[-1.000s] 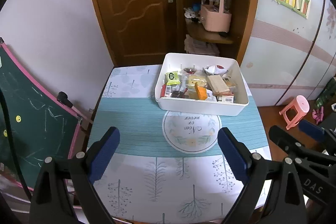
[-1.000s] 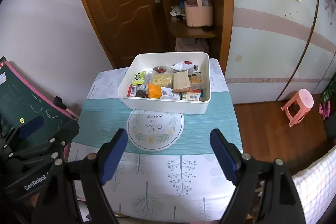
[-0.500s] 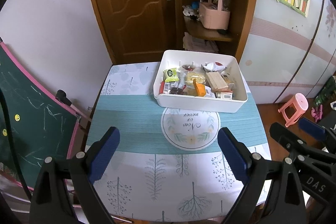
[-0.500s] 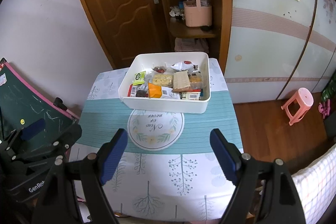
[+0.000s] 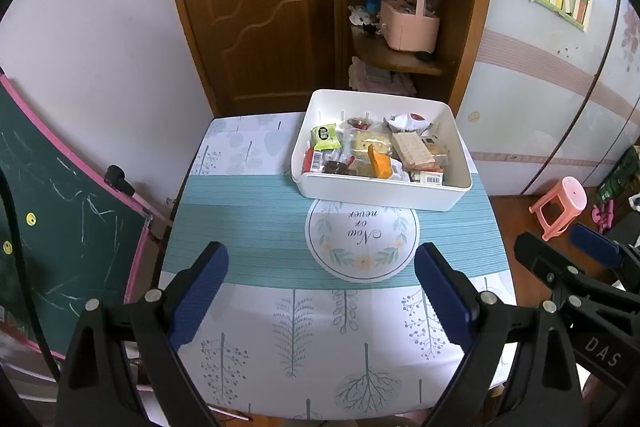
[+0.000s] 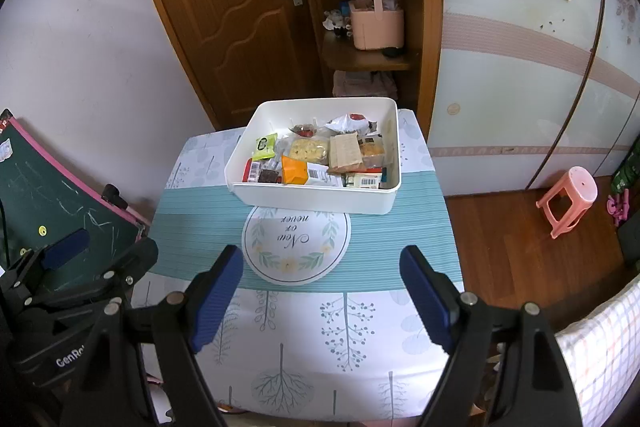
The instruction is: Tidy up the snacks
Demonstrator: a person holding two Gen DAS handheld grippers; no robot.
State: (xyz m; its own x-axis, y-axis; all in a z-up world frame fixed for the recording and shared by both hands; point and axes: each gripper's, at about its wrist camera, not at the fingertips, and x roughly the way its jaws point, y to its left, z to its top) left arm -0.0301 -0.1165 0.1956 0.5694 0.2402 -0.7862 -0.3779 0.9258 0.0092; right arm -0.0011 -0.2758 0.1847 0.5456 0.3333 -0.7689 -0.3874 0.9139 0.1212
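A white bin (image 5: 376,191) (image 6: 316,197) stands at the far side of a small table (image 5: 248,227) (image 6: 192,223). It holds several mixed snack packets, among them a green packet (image 5: 325,137) (image 6: 265,146), an orange packet (image 5: 379,165) (image 6: 294,170) and a tan cracker pack (image 5: 412,149) (image 6: 344,151). My left gripper (image 5: 320,303) is open and empty, high above the table's near edge. My right gripper (image 6: 322,301) is open and empty beside it, also near the front edge. Each gripper shows at the edge of the other's view.
A green chalkboard (image 5: 48,211) leans left of the table. A brown door (image 5: 256,7) and a corner shelf with a pink basket (image 5: 408,27) stand behind. A pink stool (image 5: 560,207) is on the floor at the right. A checked cloth (image 6: 600,347) is at the near right.
Both grippers have pulled back and up slightly, so the table and bin sit a little farther away. The jaws have stayed open and nothing on the table moved.
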